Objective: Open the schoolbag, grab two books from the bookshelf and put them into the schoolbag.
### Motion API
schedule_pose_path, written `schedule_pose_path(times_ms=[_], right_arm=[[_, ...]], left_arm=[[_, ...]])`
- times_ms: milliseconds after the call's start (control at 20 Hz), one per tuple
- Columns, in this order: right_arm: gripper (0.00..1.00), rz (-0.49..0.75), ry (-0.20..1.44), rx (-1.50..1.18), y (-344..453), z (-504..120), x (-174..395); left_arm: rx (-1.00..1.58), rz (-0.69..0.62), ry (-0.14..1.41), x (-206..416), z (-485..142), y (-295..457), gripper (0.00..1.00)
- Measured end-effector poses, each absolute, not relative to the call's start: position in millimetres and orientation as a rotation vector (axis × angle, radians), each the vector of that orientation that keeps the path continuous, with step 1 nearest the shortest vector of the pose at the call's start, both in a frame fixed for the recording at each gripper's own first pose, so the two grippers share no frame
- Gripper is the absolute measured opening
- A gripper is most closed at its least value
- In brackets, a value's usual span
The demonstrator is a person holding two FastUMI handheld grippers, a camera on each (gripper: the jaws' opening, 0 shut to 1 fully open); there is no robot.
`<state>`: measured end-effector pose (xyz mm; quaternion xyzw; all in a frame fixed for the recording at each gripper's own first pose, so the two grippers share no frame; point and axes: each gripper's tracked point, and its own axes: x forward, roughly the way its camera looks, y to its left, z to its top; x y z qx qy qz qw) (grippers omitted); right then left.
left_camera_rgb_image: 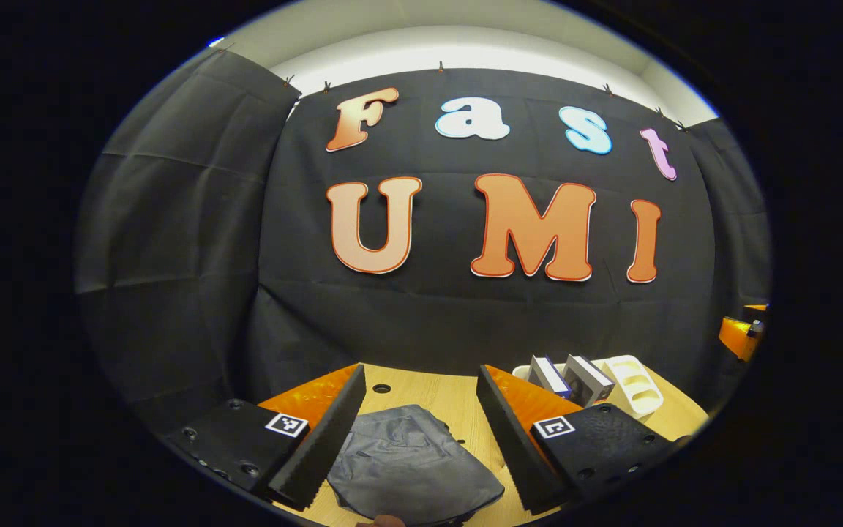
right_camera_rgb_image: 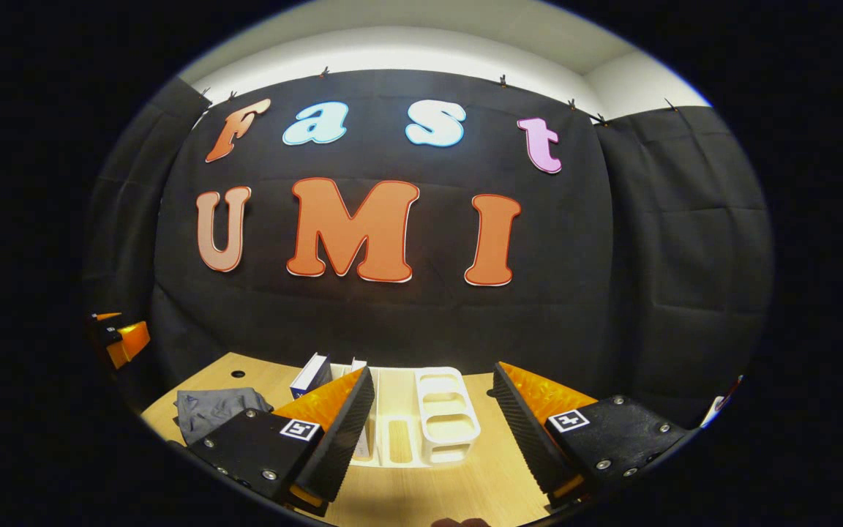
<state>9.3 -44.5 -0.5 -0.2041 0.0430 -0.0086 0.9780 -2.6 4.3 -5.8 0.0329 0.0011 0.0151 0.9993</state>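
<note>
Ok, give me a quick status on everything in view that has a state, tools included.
schoolbag: lying flat on the table, looks closed, untouched.
books: two standing, leaning in the bookshelf, not yet taken.
bookshelf: white, upright on the table, front slots empty.
left tool: open, above the schoolbag, holding nothing.
right tool: open, facing the bookshelf, holding nothing.

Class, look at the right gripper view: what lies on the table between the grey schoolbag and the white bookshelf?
In the right gripper view, books stand between the schoolbag and the bookshelf, at the shelf's left end; the right gripper's left finger overlaps part of that stretch.
</note>
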Motion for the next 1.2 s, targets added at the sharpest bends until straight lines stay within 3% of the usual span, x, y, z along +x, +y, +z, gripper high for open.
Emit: schedule_pose_path(times_ms=[700,1200], right_arm=[[0.97,-0.051,0.148,-0.446,-55,-22,0],[0.97,-0.078,0.245,-0.435,-73,-55,-2]], left_arm=[[0.173,0.007,0.031,-5,-12,4,0.96],[0.403,-0.042,0.153,-6,-83,-2,0.96]])
